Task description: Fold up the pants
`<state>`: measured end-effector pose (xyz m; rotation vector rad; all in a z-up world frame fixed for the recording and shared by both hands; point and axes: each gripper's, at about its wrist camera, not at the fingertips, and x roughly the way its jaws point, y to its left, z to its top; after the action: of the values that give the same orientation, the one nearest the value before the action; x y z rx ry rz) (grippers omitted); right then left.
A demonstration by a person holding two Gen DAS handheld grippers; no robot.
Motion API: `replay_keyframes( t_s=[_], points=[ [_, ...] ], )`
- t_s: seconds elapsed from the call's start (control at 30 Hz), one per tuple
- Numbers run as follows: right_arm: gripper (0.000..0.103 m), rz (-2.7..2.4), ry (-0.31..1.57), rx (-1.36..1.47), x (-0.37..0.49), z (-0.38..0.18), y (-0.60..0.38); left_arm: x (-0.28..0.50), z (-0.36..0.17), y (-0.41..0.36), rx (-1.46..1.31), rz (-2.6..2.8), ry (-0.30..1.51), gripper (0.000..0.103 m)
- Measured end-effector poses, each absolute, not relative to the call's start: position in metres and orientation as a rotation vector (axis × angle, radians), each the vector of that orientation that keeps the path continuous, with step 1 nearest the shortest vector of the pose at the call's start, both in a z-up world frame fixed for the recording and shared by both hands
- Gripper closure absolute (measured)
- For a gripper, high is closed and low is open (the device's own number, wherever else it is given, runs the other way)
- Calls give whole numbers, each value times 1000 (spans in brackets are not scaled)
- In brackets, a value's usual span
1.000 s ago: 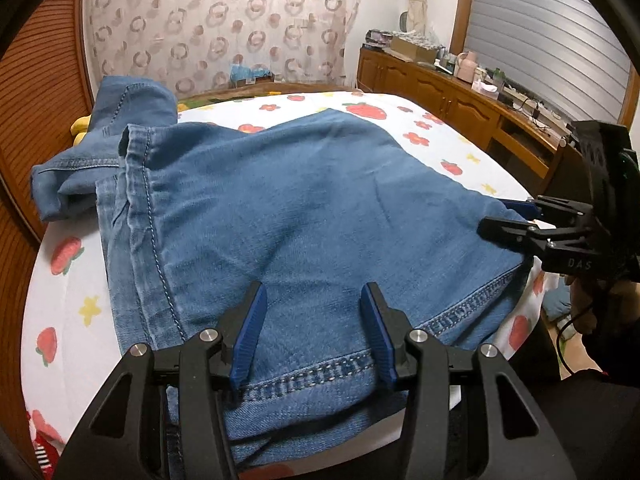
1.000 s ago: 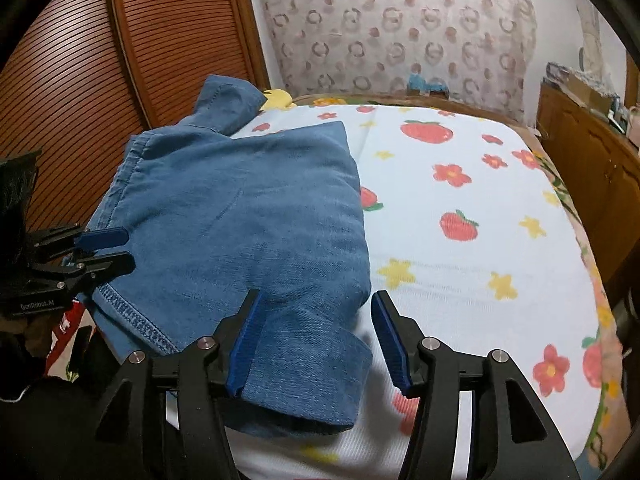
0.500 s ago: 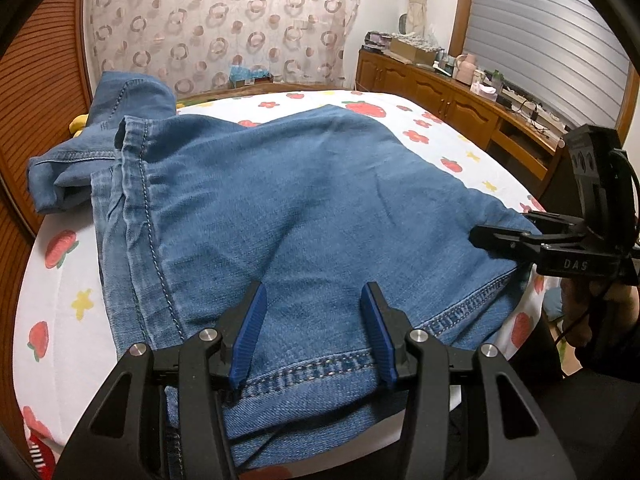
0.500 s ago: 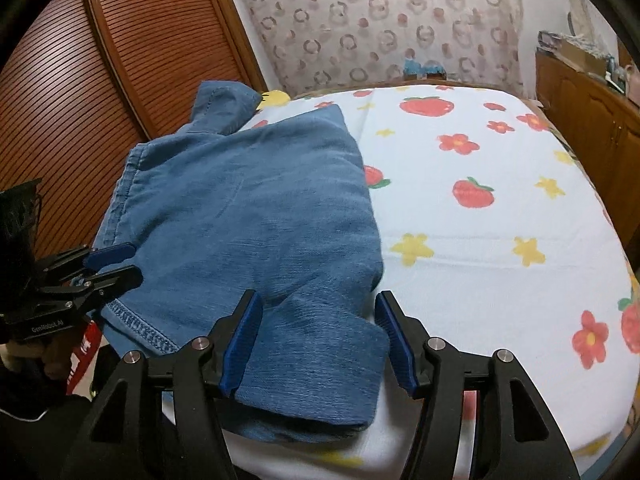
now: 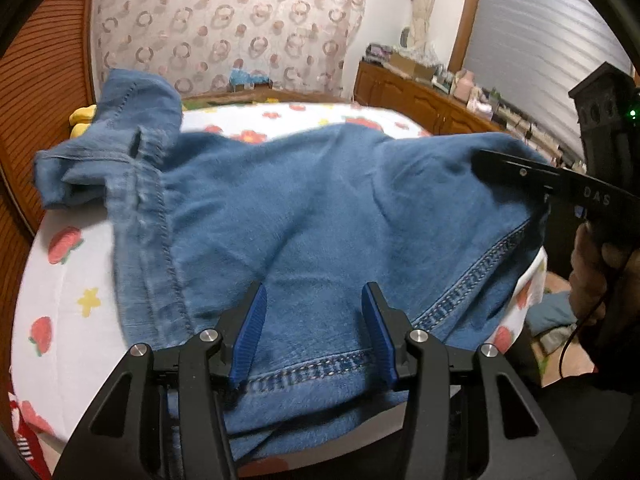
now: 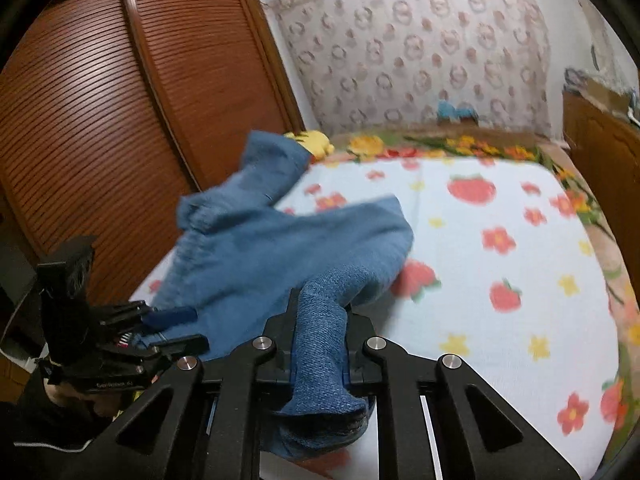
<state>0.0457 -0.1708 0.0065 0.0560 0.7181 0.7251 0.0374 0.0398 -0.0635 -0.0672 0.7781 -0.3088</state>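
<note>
Blue denim pants (image 5: pixel 312 216) lie folded over on the bed, hem edge toward me. My left gripper (image 5: pixel 316 328) is open, its blue pads either side of the hem near the bed's front edge. My right gripper (image 6: pixel 320 344) is shut on a bunched corner of the pants (image 6: pixel 320 344) and lifts it off the bed; it also shows at the right of the left wrist view (image 5: pixel 532 174). The left gripper shows at lower left of the right wrist view (image 6: pixel 176 328). The rest of the pants (image 6: pixel 256 248) stretches away toward the far left.
The bed sheet (image 6: pixel 500 264) is white with strawberries and flowers. A brown slatted wardrobe (image 6: pixel 120 120) stands left of the bed. A wooden sideboard (image 5: pixel 420 96) with clutter runs along the right. A yellow toy (image 6: pixel 312 140) lies by the far end of the pants.
My right gripper has shut on the pants' corner and raised it, pulling the cloth up and leftward. My left gripper has stayed open over the hem.
</note>
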Motion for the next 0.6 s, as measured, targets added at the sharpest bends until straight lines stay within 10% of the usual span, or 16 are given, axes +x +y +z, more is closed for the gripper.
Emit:
replay_keyframes(
  t_s=[0.6],
  points=[
    [90,1014,593,-59,35,24,-78,23,-32,142,-151,-81,679,53]
  ],
)
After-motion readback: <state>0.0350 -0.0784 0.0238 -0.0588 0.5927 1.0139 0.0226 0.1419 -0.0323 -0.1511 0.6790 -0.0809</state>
